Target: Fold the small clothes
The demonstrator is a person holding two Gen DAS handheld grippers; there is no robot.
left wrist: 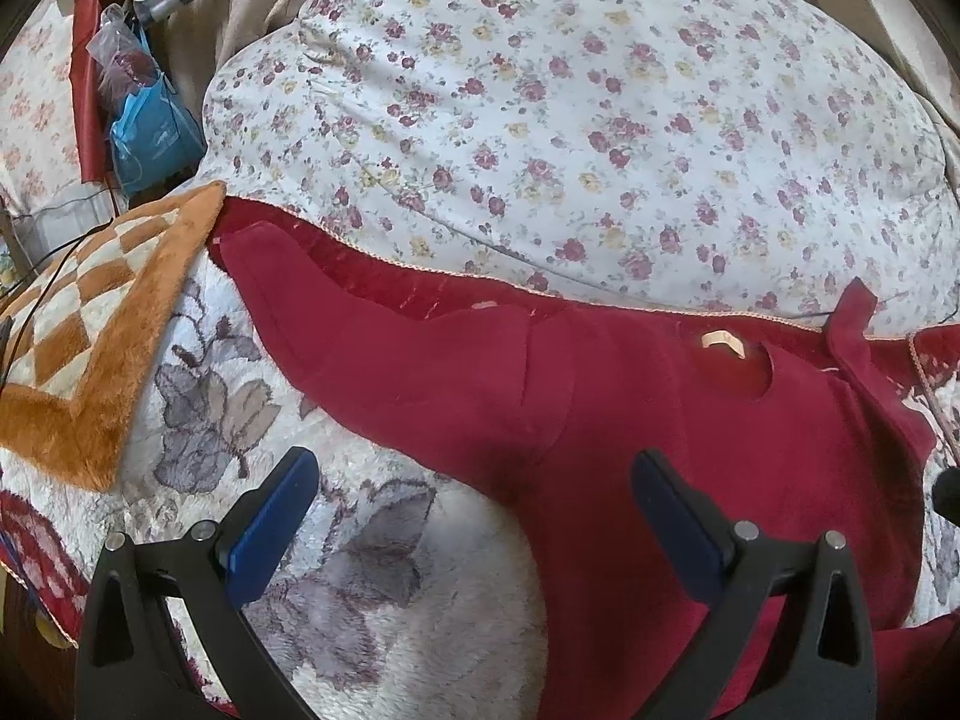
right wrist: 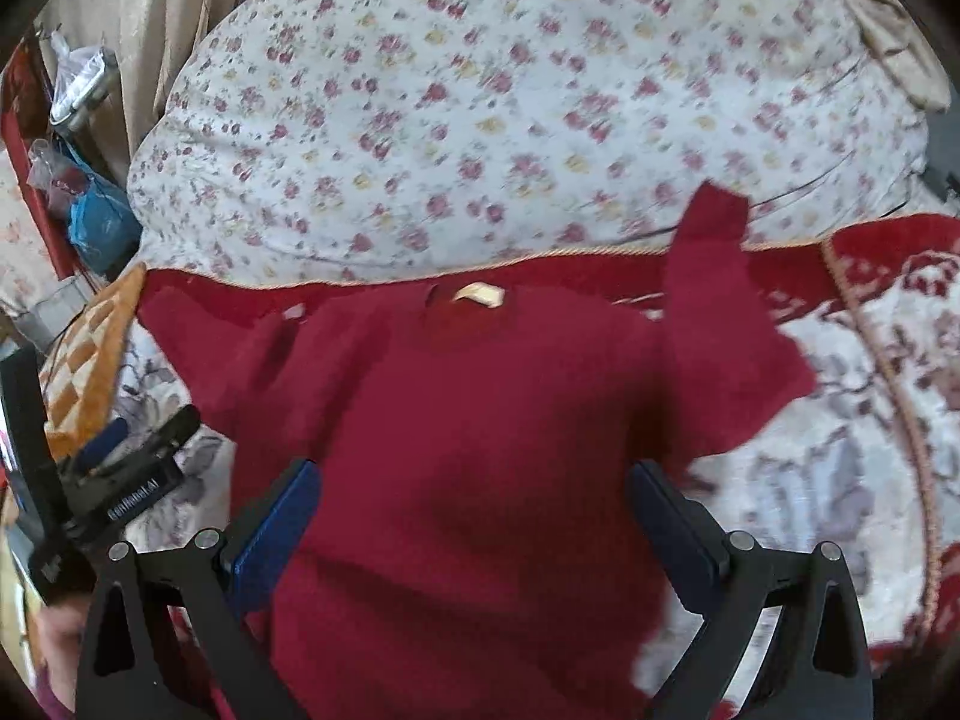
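Observation:
A small dark red long-sleeved top [left wrist: 630, 420] lies flat on a fleecy flowered blanket [left wrist: 336, 576], neck and label toward the pillow. Its left sleeve [left wrist: 360, 324] stretches out to the left. In the right wrist view the top [right wrist: 480, 450] fills the middle and its right sleeve [right wrist: 720, 330] lies bent, cuff pointing up. My left gripper [left wrist: 474, 516] is open and empty above the top's left side under the sleeve. My right gripper [right wrist: 474, 522] is open and empty above the top's body. The left gripper also shows in the right wrist view [right wrist: 138, 444].
A large flowered pillow [left wrist: 570, 120] lies behind the top. An orange checked fluffy mat [left wrist: 90, 348] lies at the left. Bags and clutter [left wrist: 144, 108] stand at the far left by a beige curtain [right wrist: 150, 12]. The blanket has a red border [right wrist: 888, 252].

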